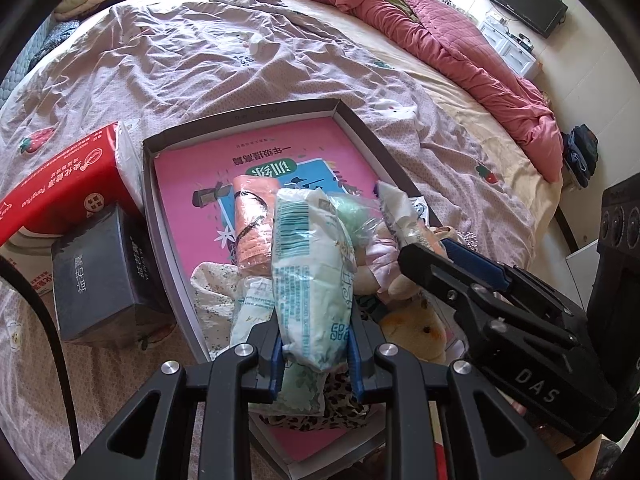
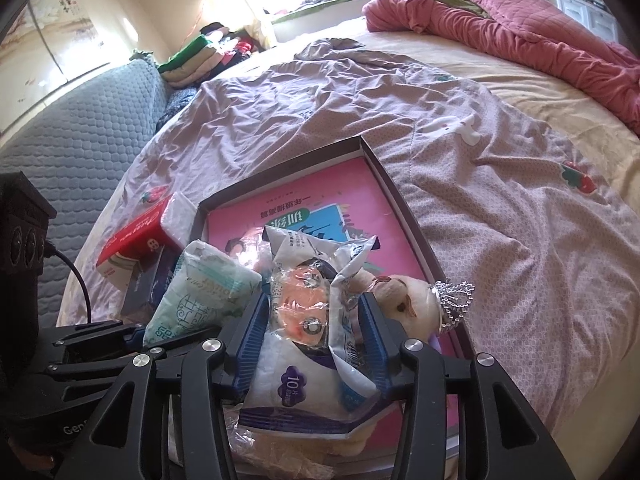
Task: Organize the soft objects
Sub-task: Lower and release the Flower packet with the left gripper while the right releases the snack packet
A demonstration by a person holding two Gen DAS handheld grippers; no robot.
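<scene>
In the left wrist view, the left hand-held gripper (image 1: 316, 354) is pinching a green-and-white tissue pack (image 1: 310, 276) near its lower end, jaws narrowed onto it with the blue pads (image 1: 275, 364) pressing its sides. The pack is sticking out ahead of the fingers, above the pile of soft things lying in the shallow box (image 1: 240, 118) on the bed (image 1: 200, 60). Ahead of and below the pack, an orange rolled cloth (image 1: 250, 220) is lying on the pink book (image 1: 192, 168) that lines the box. To the left of this gripper, outside the box, a dark tissue box (image 1: 96, 276) and a red tissue pack (image 1: 60, 192) are sitting on the bed. The right hand-held gripper (image 1: 432, 252) is reaching in from the right, its tips at the plush toy (image 1: 416, 328) side of the pile.

In the right wrist view, the right hand-held gripper (image 2: 316, 332) is standing partly open around a white wipes pouch (image 2: 308, 364), the pads flanking it; whether they are pressing it I cannot tell. Just right of the fingers, the plush toy (image 2: 404, 300) with its small tiara (image 2: 456, 300) is leaning on the box wall. The green tissue pack (image 2: 200, 292) is hanging to the left.

To do this step well, I judge that each pack should be lowered flat into the bare far part of the box rather than onto the heap, with the two grippers kept apart and the slippery wrappers released only once resting.
</scene>
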